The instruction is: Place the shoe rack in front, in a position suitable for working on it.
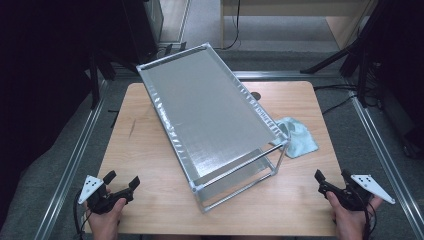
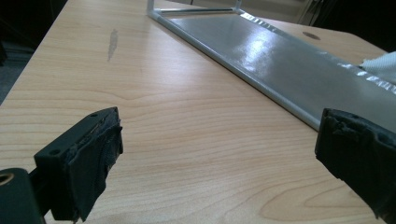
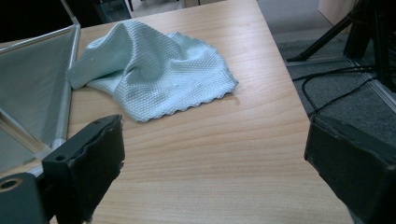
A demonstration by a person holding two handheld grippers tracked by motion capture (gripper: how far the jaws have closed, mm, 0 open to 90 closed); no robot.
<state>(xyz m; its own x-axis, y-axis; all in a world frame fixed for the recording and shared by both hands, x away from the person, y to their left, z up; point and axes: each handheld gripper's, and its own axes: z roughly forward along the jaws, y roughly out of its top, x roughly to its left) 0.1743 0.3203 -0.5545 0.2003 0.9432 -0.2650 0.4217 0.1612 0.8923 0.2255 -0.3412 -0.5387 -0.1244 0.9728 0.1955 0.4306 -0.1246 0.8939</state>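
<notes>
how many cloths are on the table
1. The light blue cloth lies crumpled on the table beside the metal frame's right side, ahead of the right gripper. Another could be hidden under the frame's panel.

A light wooden table with rounded corners stands on grey carpeted floor, framed on the left and right by metal rails running along the floor. Black tripod legs and loose cables lie on the carpet at the right, and pale wooden furniture lines the far side. The far-left corner of the room is dark.
</notes>
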